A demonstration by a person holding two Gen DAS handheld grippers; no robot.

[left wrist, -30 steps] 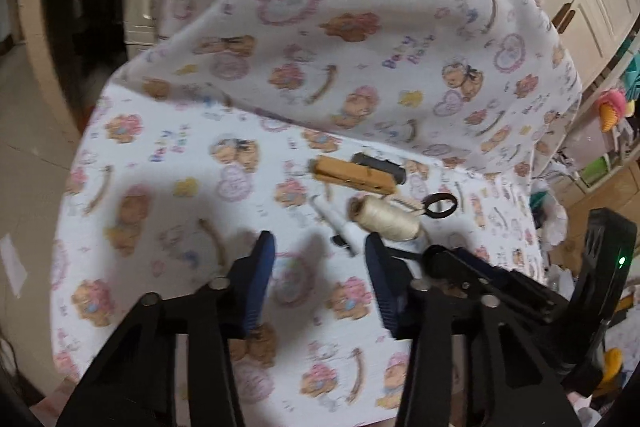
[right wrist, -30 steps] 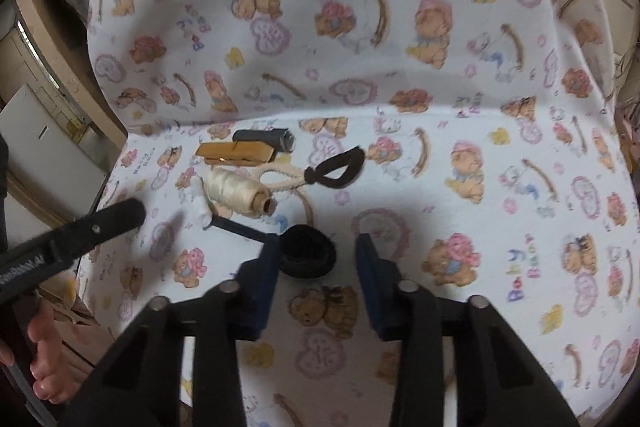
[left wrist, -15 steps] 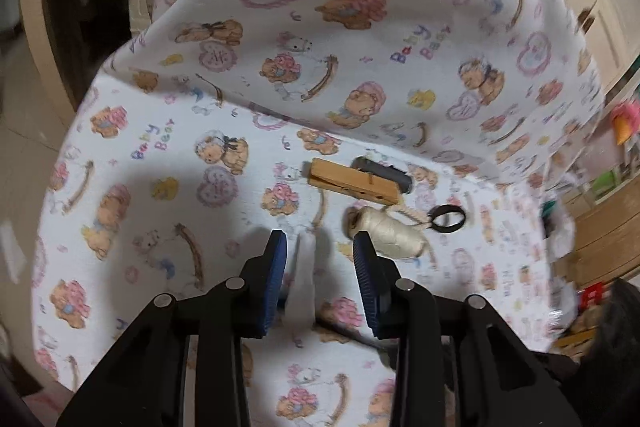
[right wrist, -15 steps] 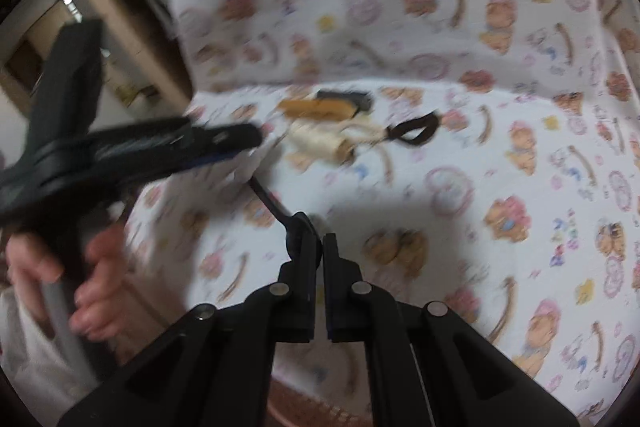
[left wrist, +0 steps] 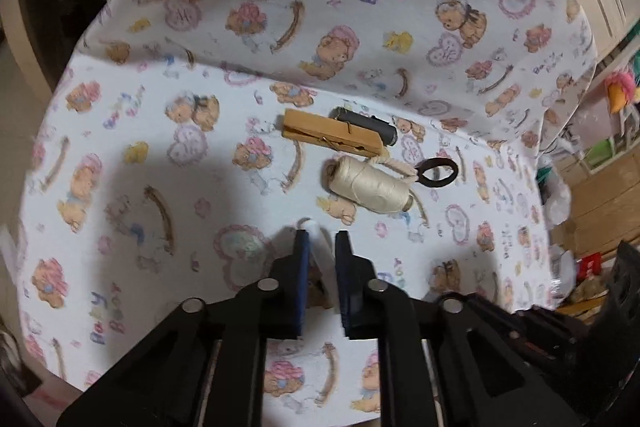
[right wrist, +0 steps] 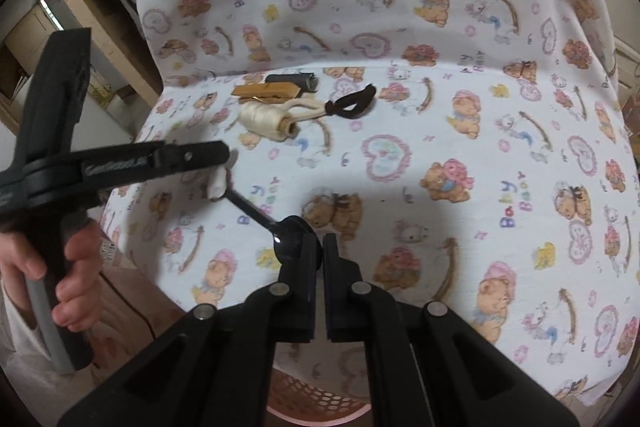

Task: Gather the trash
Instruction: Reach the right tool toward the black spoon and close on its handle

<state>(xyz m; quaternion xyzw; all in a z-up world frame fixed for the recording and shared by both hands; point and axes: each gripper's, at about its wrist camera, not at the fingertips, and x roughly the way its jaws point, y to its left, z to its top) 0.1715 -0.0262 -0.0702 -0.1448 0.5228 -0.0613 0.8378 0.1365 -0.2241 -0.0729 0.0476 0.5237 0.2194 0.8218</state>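
A white cotton cloth printed with teddy bears and hearts [right wrist: 500,115] covers a seat and its backrest, and the clutter to be collected lies on it. Under the seat's front edge a pink perforated plastic basket [right wrist: 316,401] shows only in the right wrist view, probably the bin for the trash.

The left gripper [left wrist: 320,241] has its jaws nearly shut on a small white crumpled piece [left wrist: 318,251], pinched just above the cloth. The right gripper [right wrist: 318,247] has its jaws closed on the bowl of a black plastic spoon [right wrist: 276,227], whose handle runs toward the white piece; only the right view shows this link.

Further back lie a cream spool of thread [left wrist: 370,185], a wooden clothespin [left wrist: 332,138], a dark cylinder [left wrist: 366,125] and a black loop on a cord [left wrist: 438,174], untouched.
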